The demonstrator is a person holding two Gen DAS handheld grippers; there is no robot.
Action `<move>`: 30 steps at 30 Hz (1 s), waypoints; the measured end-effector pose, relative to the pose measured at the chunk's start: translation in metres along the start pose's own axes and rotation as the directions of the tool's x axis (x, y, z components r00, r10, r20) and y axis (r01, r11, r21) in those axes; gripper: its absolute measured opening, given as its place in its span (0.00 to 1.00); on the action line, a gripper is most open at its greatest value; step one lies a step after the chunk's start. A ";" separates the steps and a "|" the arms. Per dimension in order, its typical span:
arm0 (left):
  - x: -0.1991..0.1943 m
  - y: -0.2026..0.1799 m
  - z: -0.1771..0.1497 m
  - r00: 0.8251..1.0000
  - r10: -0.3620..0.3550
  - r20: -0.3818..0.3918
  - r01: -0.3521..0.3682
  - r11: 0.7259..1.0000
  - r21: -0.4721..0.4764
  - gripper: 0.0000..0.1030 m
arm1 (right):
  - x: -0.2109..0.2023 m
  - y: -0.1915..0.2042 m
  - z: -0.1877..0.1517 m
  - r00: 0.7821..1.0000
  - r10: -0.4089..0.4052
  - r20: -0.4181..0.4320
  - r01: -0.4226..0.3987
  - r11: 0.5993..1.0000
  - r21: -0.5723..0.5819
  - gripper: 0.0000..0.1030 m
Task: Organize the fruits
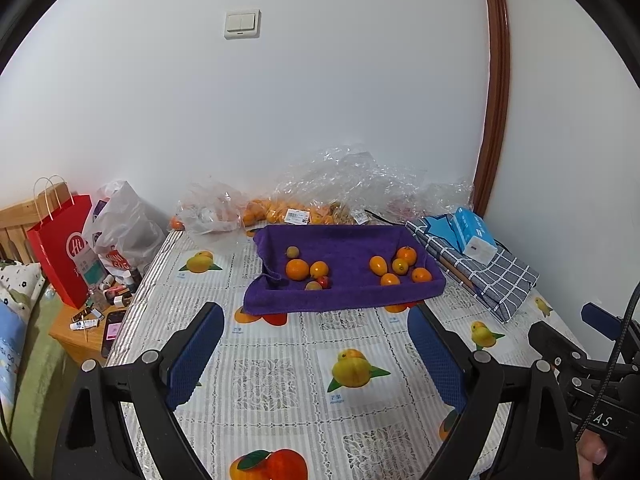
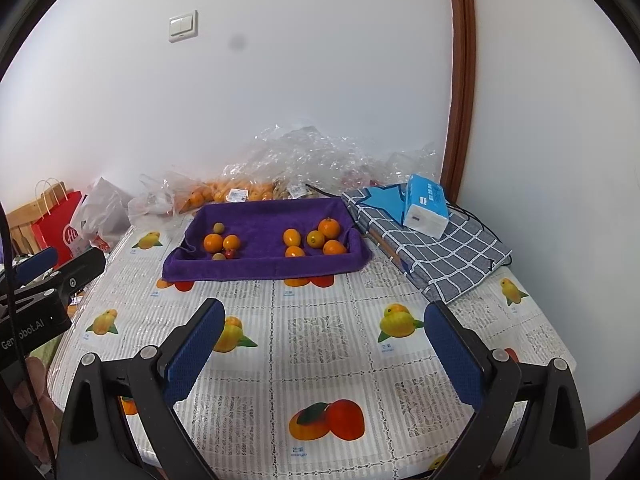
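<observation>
Right wrist: bare tablecloth (image 2: pixel 320 344) before tray (image 2: pixel 224 270)

Setting: home, lived-in room. Evidence: table (image 2: pixel 320 360) with fruit-print plastic cover against white wall; wall light switch (image 1: pixel 241 24), upper centre of frame; wooden door frame (image 2: pixel 460 80), right. Far left: red paper shopping bag (image 1: pixel 64 248), plastic bags (image 1: pixel 124 228), small toiletries and phone (image 1: pixel 113 330) on low wooden stand. Tissue pack (image 2: pixel 426 206) on checked cloth (image 2: pixel 448 252), right.

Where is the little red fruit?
The small round red fruit lies in the purple towel-lined tray, in its left group of fruit near the front edge, right beside a small brownish-green fruit and below a yellow-orange fruit.
</observation>
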State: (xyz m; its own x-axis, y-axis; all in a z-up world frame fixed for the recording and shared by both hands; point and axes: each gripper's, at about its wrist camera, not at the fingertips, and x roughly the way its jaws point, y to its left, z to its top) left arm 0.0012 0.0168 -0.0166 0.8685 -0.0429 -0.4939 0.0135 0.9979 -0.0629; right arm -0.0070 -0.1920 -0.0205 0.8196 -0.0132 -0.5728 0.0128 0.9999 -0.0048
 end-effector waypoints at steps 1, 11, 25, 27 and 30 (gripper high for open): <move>0.000 0.000 0.000 1.000 0.000 0.000 0.000 1.000 -0.001 0.91 | 0.000 0.000 0.000 1.000 -0.001 0.001 0.001 1.000 -0.001 0.96; 0.000 0.000 0.000 1.000 0.001 -0.001 -0.001 1.000 0.000 0.91 | 0.000 0.001 0.000 1.000 -0.004 -0.001 0.004 1.000 0.002 0.96; 0.000 0.000 0.000 1.000 0.004 -0.001 -0.004 1.000 -0.002 0.91 | 0.002 0.000 0.001 1.000 0.000 -0.003 0.000 1.000 0.003 0.96; 0.000 0.000 0.000 1.000 0.005 0.000 -0.005 1.000 -0.001 0.91 | 0.002 0.001 0.001 1.000 -0.002 -0.002 0.002 1.000 0.003 0.96; 0.000 0.000 0.000 1.000 0.004 -0.001 -0.004 1.000 -0.001 0.91 | 0.002 0.001 0.001 1.000 -0.001 -0.002 0.001 1.000 0.003 0.96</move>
State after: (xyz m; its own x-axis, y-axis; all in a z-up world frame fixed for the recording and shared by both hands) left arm 0.0008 0.0169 -0.0163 0.8681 -0.0390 -0.4949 0.0098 0.9981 -0.0616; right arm -0.0055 -0.1910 -0.0210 0.8185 -0.0143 -0.5744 0.0155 0.9999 -0.0028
